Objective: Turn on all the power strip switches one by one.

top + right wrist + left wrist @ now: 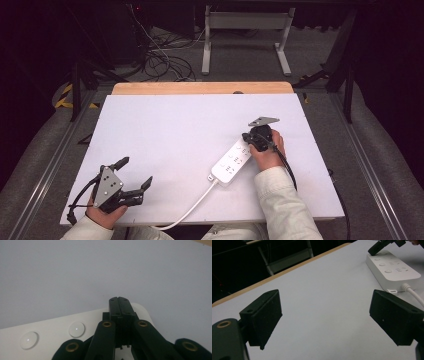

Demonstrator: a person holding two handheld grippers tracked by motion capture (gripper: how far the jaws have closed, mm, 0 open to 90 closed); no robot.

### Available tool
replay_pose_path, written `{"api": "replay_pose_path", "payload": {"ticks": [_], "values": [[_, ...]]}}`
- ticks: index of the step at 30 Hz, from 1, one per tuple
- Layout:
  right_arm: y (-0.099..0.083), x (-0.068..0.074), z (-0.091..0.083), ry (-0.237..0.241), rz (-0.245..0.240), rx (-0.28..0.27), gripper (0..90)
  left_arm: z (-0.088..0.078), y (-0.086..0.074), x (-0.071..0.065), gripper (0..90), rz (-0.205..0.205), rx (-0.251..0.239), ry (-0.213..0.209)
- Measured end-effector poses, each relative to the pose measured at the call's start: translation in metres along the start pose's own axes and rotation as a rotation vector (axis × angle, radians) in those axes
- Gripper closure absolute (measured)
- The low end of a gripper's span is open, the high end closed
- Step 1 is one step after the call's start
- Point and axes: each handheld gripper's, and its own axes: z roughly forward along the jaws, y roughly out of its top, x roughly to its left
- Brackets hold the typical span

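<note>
White plastic power strip (233, 161) lying flat, diagonal, right of centre on white table top (170, 135); white cord (192, 207) trailing off near edge. Round buttons (77, 329) visible on top face. Right gripper (251, 138) over far end of strip, jaws pressed together, nothing between them, tips down at strip's end; contact unclear. Left gripper (136, 172) near front-left corner, well apart from strip, jaws spread wide, empty, just above bare table. Wooden strip (200, 88) along far table edge.
</note>
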Motion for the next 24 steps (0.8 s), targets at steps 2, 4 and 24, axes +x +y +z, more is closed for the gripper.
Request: {"api": "replay_pose_path", "payload": {"ticks": [2,4,24], "values": [[0.0,0.0,0.0,-0.006,-0.003,0.004,90.0,0.0,0.0,0.0,11.3,0.003,0.001,0.0],[0.0,0.001,0.0,-0.01,-0.009,0.008,90.0,0.0,0.0,0.0,11.3,0.0,0.001,0.0],[0.01,0.02,-0.062,0.101,-0.056,-0.187,31.8,-0.001,0.001,0.002,11.2,-0.005,-0.006,-0.004]]}}
